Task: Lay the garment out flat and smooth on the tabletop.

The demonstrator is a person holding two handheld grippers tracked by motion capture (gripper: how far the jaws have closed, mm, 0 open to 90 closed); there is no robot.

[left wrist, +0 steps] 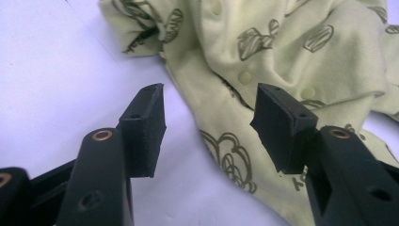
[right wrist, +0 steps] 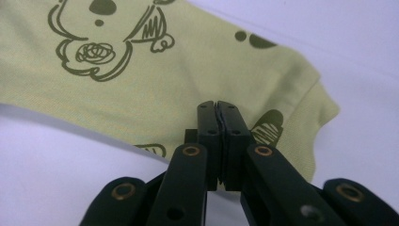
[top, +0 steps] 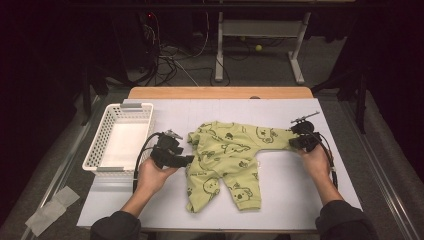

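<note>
Right gripper (right wrist: 219, 110) has its jaws pinched together on the sleeve edge of the baby romper (top: 227, 150), which lies just right of the white basket (top: 102, 145). Left gripper (left wrist: 209, 125) stands wide, nothing held, at the garment's near edge. Advise a low, flat pull to spread it. Fabric: soft pale-green knit, printed, snap-fastened; basket rigid, perforated.

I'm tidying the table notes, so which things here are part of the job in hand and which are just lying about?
In the job:
- green baby romper
- right gripper, shut on the romper's sleeve
- left gripper, open beside the romper

Lying about:
- white basket
- paper scrap on the floor
- yellow ball on the floor
</note>
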